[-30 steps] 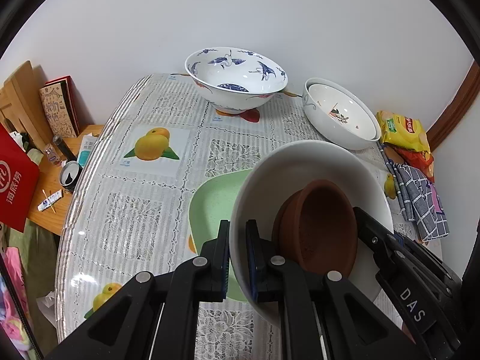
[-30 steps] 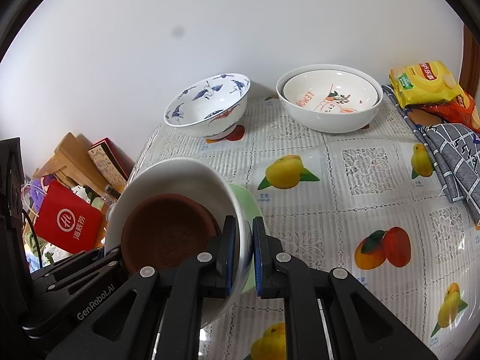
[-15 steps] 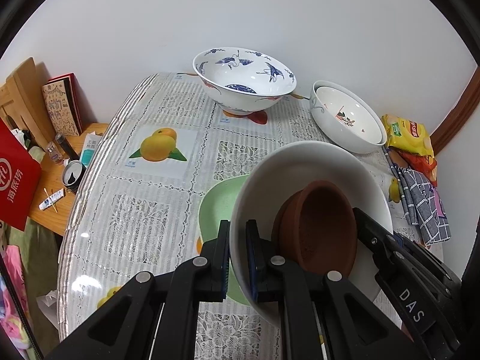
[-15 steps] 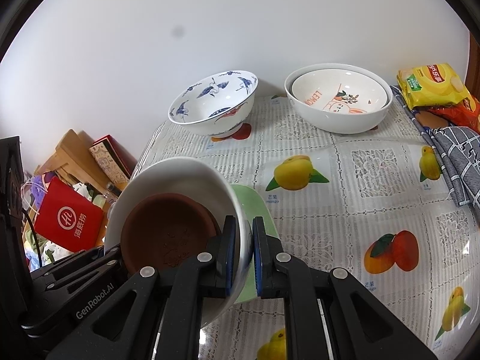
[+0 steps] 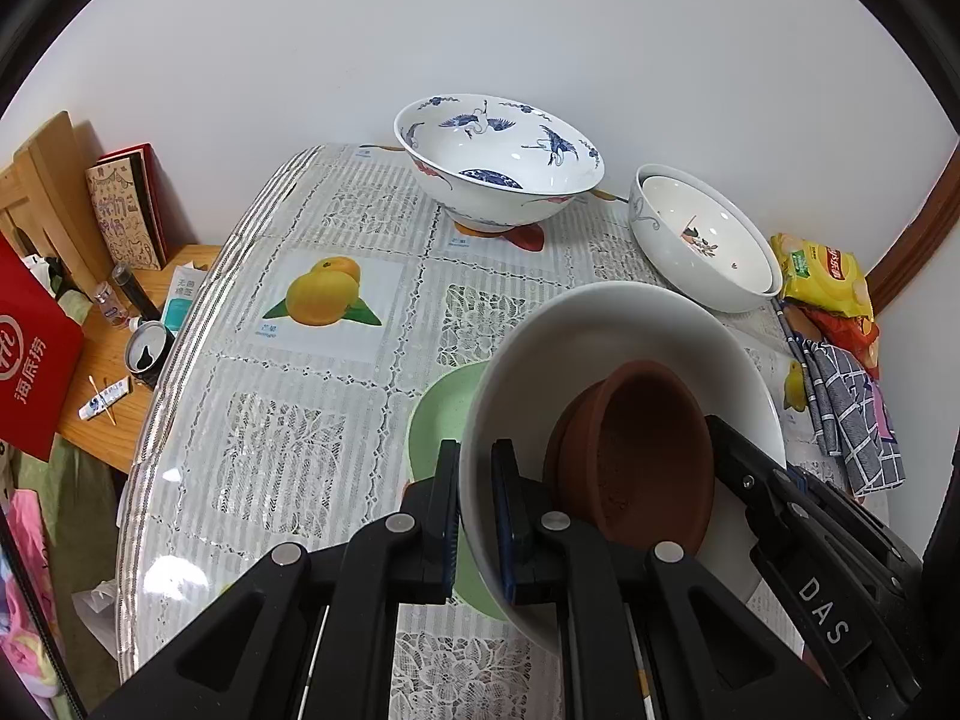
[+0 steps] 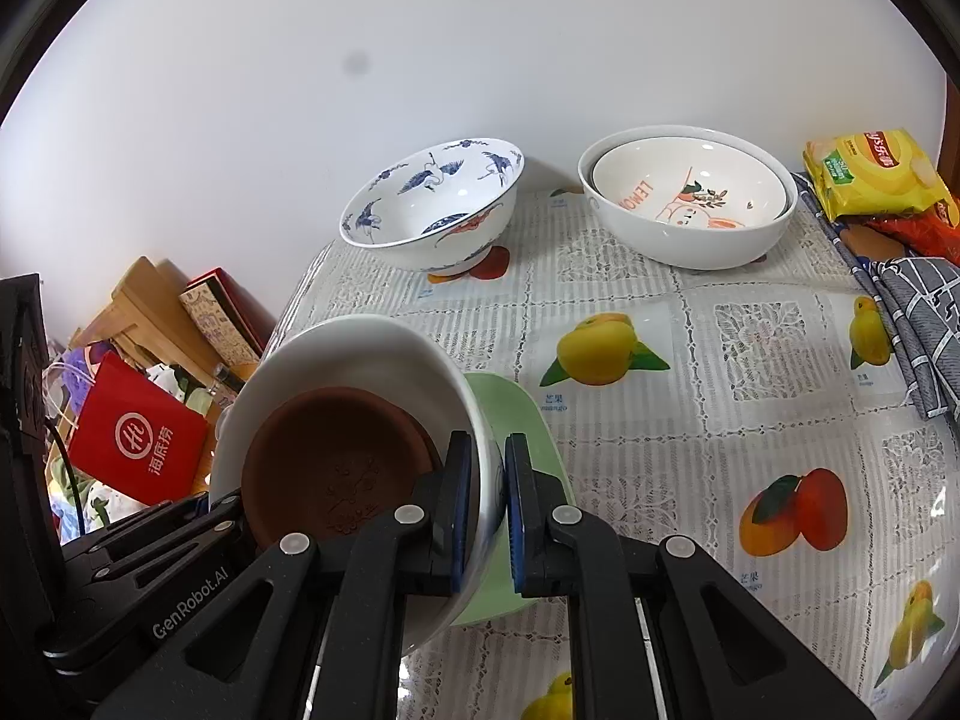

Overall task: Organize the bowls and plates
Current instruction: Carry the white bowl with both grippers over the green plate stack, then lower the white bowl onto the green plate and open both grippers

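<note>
Both grippers clamp the rim of one white bowl (image 5: 600,330) from opposite sides and hold it above the table. My left gripper (image 5: 475,516) is shut on its left rim. My right gripper (image 6: 485,516) is shut on the right rim of the white bowl (image 6: 360,342). A brown clay bowl (image 5: 642,450) lies inside it, also in the right wrist view (image 6: 336,468). A green plate (image 5: 444,414) lies on the table under the held bowl, also in the right wrist view (image 6: 522,420). A blue-and-white crane bowl (image 5: 498,168) and two nested white bowls (image 5: 702,246) stand at the back.
The fruit-print tablecloth (image 5: 300,360) covers the table. Snack packets (image 5: 822,276) and a checked cloth (image 5: 852,402) lie at the right edge. A low wooden side table (image 5: 108,354) with a red bag (image 5: 30,348) and small items stands to the left.
Both grippers have carried the white bowl with the brown bowl toward the back bowls, which now look closer. The grip has not changed.
</note>
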